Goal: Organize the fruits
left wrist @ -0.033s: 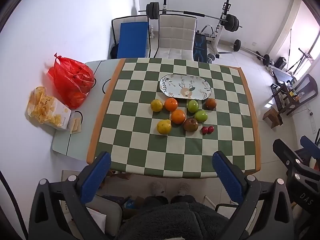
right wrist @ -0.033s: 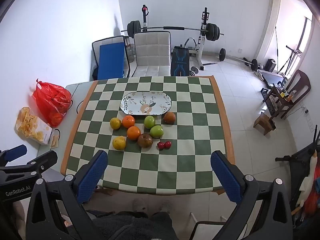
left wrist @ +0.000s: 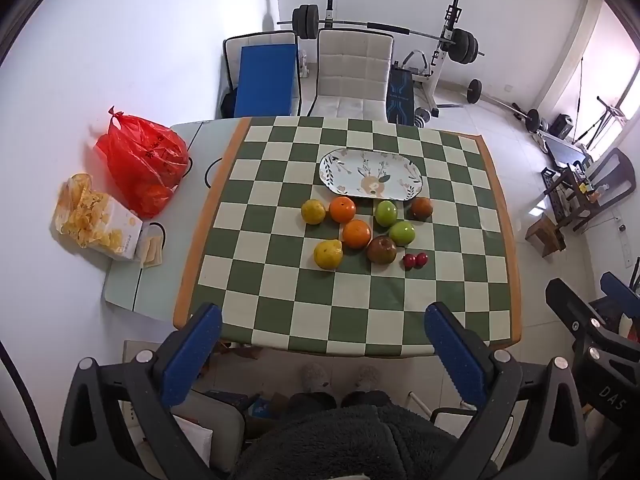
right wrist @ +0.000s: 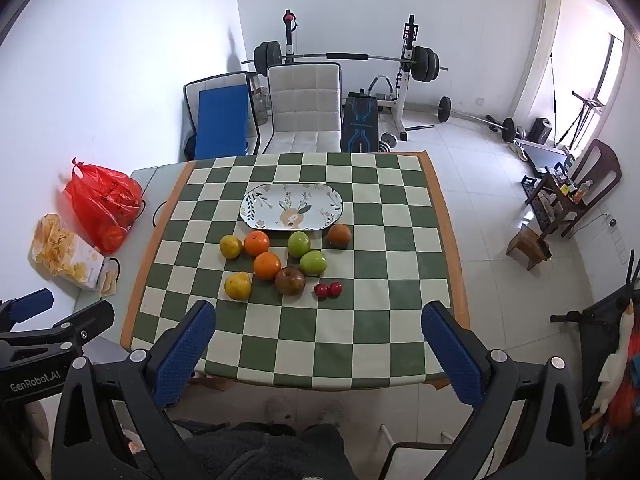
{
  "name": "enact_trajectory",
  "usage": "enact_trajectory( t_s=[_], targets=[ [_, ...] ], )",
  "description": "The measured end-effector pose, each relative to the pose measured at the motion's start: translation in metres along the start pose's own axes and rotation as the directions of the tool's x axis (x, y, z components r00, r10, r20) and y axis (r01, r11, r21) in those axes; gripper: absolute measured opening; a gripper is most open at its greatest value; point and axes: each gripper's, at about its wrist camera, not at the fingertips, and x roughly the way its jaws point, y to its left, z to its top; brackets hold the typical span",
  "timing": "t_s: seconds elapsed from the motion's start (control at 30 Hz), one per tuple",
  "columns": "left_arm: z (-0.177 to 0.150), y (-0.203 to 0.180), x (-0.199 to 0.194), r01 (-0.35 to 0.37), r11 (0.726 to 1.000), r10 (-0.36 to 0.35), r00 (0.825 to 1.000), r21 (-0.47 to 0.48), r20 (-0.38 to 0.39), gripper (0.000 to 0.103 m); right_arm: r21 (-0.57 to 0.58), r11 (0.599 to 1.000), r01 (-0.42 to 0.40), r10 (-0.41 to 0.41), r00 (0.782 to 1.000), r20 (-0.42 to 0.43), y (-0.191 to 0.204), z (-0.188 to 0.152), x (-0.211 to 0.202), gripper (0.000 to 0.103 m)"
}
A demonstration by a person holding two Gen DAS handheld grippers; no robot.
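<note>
Several fruits lie loose on the green checked tablecloth point(left wrist: 280, 304): two oranges point(left wrist: 342, 209), two yellow citrus point(left wrist: 328, 254), two green apples point(left wrist: 402, 232), two brownish fruits point(left wrist: 381, 249) and two small red fruits point(left wrist: 415, 260). An empty oval floral plate point(left wrist: 372, 174) lies just behind them. My left gripper point(left wrist: 320, 352) is open and empty, high above the table's near edge. My right gripper point(right wrist: 318, 352) is open and empty, equally high. The fruits point(right wrist: 267, 265) and plate point(right wrist: 292, 205) also show in the right wrist view.
A red plastic bag point(left wrist: 144, 160) and a snack box point(left wrist: 100, 220) sit on the bare table part at the left. Two chairs point(left wrist: 352, 76) stand behind the table, with a weight bench point(left wrist: 440, 60) beyond. The person's feet point(left wrist: 340, 376) are below the near edge.
</note>
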Motion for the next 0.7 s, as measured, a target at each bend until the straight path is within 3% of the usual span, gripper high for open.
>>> enact_trajectory(
  t_s=[0.7],
  targets=[
    [0.0012, 0.0006, 0.0002, 0.002, 1.0, -0.002, 1.0, -0.001, -0.005, 0.103, -0.001, 1.0, 0.0, 0.0, 1.0, -0.008, -0.0035, 0.0025, -0.0006, 0.103]
  ],
)
